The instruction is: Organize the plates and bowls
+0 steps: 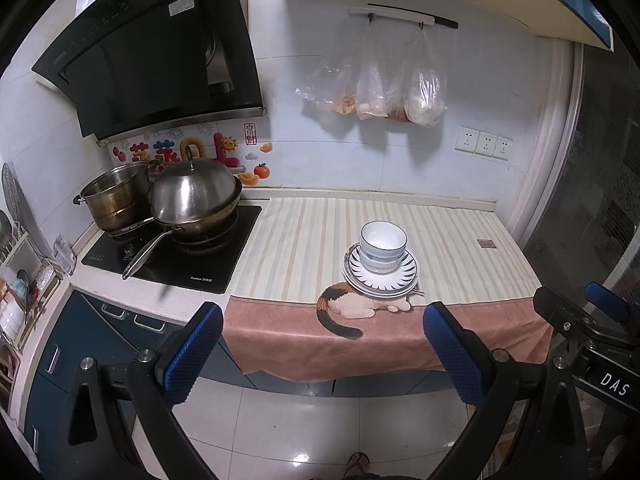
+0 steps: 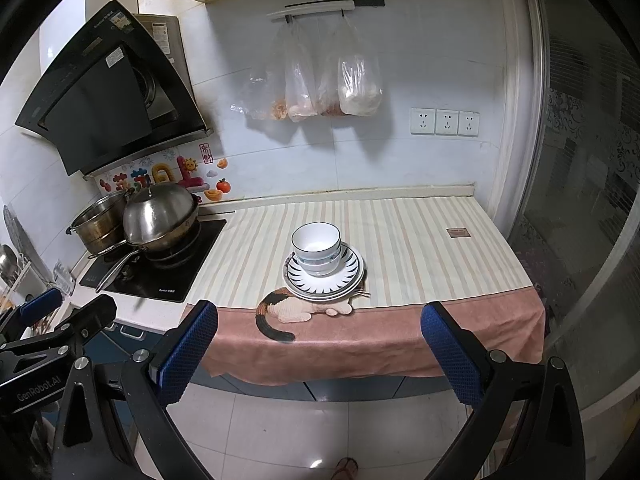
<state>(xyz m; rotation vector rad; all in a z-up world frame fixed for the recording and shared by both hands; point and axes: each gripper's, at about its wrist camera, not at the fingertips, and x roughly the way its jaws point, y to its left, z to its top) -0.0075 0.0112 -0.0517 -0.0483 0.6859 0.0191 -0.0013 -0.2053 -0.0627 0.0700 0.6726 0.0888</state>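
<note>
White bowls with a dark rim [image 1: 382,250] [image 2: 317,250] are nested and stand on a stack of plates [image 1: 404,280] [image 2: 348,280]; the top plate has a black ray pattern. The stack sits on the striped cloth near its front, above the cat picture. My left gripper [image 1: 322,330] is open and empty, held off the counter in front of the stack. My right gripper [image 2: 318,330] is open and empty, also in front of the counter. Each gripper shows at the edge of the other's view.
A striped cloth with a pink border [image 1: 460,240] [image 2: 420,240] covers the counter. A cooktop [image 1: 224,264] [image 2: 172,280] on the left carries a lidded wok [image 1: 192,196] [image 2: 160,216] and a steel pot [image 1: 116,196]. Plastic bags [image 2: 356,88] hang on the wall. A dish rack [image 1: 20,292] stands far left.
</note>
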